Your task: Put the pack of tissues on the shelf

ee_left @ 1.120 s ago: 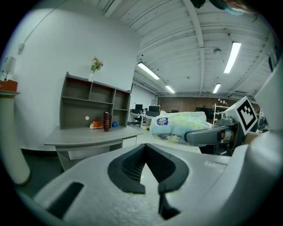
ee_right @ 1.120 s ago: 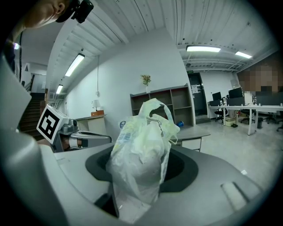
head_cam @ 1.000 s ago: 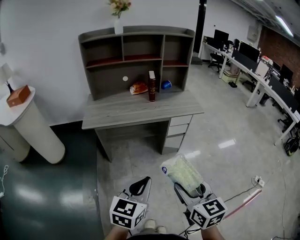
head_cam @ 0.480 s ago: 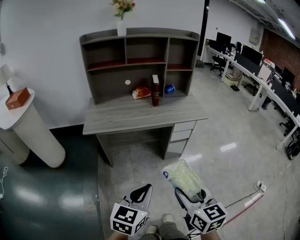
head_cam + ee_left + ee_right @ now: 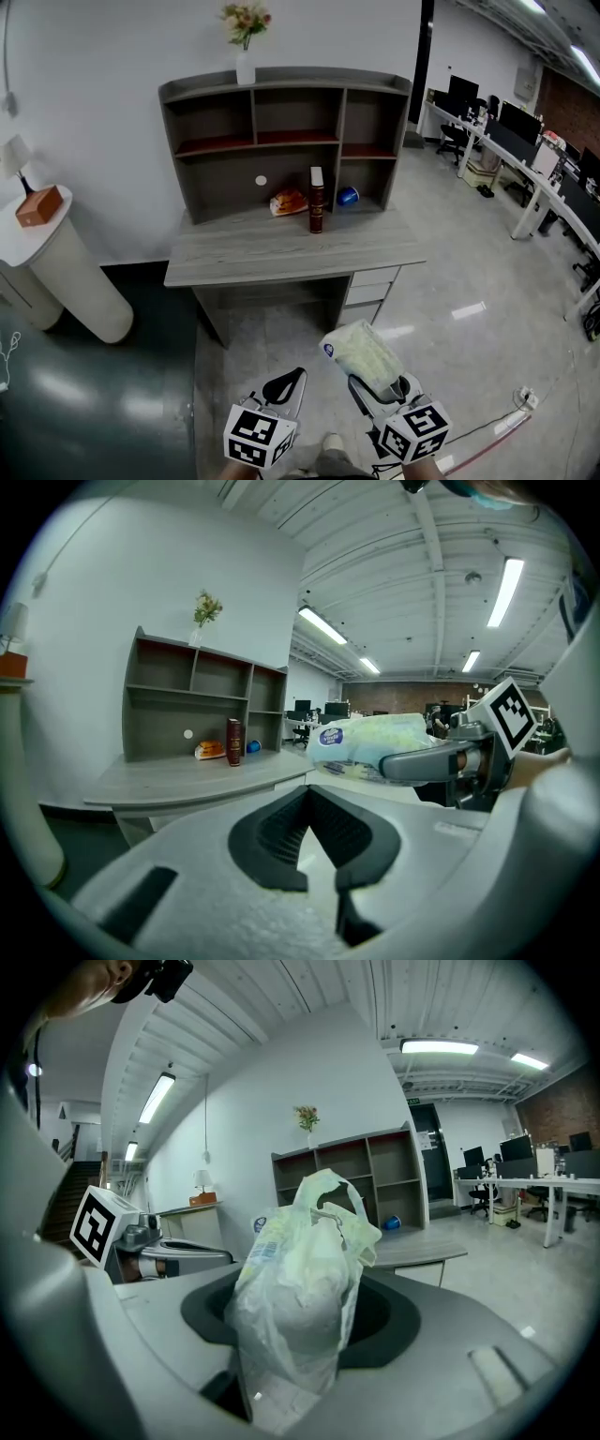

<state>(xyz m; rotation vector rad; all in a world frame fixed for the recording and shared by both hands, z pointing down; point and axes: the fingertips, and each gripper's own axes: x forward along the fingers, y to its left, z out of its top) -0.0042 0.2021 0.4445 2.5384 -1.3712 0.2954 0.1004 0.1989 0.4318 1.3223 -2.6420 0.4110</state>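
The pack of tissues (image 5: 361, 352), a pale clear-wrapped bundle with a blue label, sticks forward out of my right gripper (image 5: 377, 384), which is shut on its rear end. In the right gripper view the pack (image 5: 300, 1297) stands upright between the jaws. From the left gripper view it (image 5: 375, 742) shows at the right. My left gripper (image 5: 286, 382) is beside it on the left, shut with nothing in it. The grey shelf unit (image 5: 281, 141) stands on a desk (image 5: 234, 253) ahead, well beyond both grippers.
On the desk under the shelf are an orange packet (image 5: 288, 201), an upright dark red book (image 5: 317, 199) and a blue object (image 5: 348, 196). A vase of flowers (image 5: 245, 42) tops the shelf. A white round stand (image 5: 66, 267) with a brown box is at left; office desks (image 5: 553, 187) at right.
The person has stepped towards the desk, so the desk and shelf look nearer and more square-on. Both grippers came forward together, and the pack stays in the right one.
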